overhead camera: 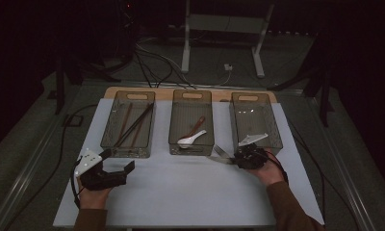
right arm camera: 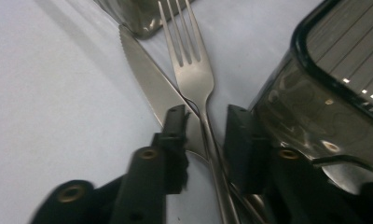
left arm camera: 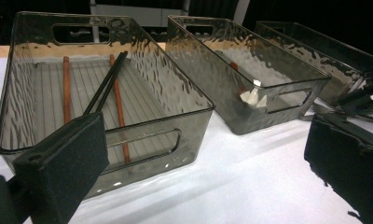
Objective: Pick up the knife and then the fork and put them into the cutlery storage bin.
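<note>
Lying on the white tabletop [overhead camera: 190, 192] between the middle bin [overhead camera: 191, 122] and the right bin [overhead camera: 256, 120], the fork [right arm camera: 194, 70] is crossed over a knife [right arm camera: 149, 79]. The right tool [right arm camera: 205, 135] is set around the fork's thin neck, jaws not yet shut. Only the fork should be pinched, so the knife is left behind. The left tool [left arm camera: 208, 158] is held wide open and empty near the left bin [left arm camera: 189, 116].

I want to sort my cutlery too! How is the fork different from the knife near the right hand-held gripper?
The fork ends in four thin tines, while the knife ends in one flat blade with a toothed edge. The fork lies on top and crosses over the knife. The fork's neck runs between the jaws of the right hand-held gripper, which stand a little apart; the knife's blade slips under the left jaw. Both are shiny metal, lying on the white table.
</note>
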Available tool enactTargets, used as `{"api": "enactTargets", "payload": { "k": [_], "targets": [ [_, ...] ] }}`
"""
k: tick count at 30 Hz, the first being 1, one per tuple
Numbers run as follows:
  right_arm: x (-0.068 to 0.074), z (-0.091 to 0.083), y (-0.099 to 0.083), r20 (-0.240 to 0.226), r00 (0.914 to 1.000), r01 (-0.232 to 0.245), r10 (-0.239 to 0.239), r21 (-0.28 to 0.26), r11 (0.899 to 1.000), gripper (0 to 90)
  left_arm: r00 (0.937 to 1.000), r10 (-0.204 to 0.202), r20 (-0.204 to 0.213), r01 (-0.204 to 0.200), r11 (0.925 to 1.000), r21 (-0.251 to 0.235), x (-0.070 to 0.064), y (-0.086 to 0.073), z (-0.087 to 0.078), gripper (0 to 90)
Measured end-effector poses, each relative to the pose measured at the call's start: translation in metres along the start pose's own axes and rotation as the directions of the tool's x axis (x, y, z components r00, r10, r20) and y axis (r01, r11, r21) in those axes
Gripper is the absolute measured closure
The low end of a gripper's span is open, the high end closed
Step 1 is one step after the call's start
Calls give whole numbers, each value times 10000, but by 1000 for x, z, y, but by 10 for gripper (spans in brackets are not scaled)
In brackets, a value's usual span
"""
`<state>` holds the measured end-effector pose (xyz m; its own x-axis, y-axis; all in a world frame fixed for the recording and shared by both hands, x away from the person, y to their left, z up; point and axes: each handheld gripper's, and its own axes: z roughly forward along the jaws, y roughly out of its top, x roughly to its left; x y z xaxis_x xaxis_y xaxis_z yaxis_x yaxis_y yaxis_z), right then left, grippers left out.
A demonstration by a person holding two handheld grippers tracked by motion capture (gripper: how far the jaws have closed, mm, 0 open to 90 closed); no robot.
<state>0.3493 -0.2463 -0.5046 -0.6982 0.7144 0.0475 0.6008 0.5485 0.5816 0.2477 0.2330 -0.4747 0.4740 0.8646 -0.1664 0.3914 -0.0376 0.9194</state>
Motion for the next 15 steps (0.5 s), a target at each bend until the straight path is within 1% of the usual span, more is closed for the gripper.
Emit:
{"api": "enactTargets", "payload": {
  "k": [2, 3, 5, 7, 11, 12, 15],
  "targets": [
    [-1, 2, -1, 39, 10000, -53, 53, 44, 10000, 772, 10000, 1, 6, -1, 10000, 4, 0, 0, 0, 6],
    [-3, 3, -1, -31, 9999, -152, 152, 148, 9998, 779, 10000, 1, 0, -1, 10000, 8, 0, 0, 0, 6],
    [-4, 4, -1, -135, 9996, -236, 238, 111, 9997, 799, 10000, -10, 4, 10, 10000, 5, 0, 0, 0, 6],
    [-3, 3, -1, -93, 9995, -295, 296, 110, 9995, 835, 10000, -2, -6, 2, 10000, 4, 0, 0, 0, 6],
    [0, 2, 0, -161, 9996, -222, 226, 287, 9993, 860, 10000, -10, -32, 10, 10000, 5, 0, 0, 0, 6],
    [0, 2, 0, -87, 9999, -133, 135, 291, 9995, 859, 10000, -28, -28, 28, 10000, 5, 0, 0, 0, 6],
    [2, 4, 1, 70, 9999, -124, 122, 238, 9996, 853, 10000, -23, -15, 23, 10000, 21, -1, 0, 1, 6]
  ]
}}
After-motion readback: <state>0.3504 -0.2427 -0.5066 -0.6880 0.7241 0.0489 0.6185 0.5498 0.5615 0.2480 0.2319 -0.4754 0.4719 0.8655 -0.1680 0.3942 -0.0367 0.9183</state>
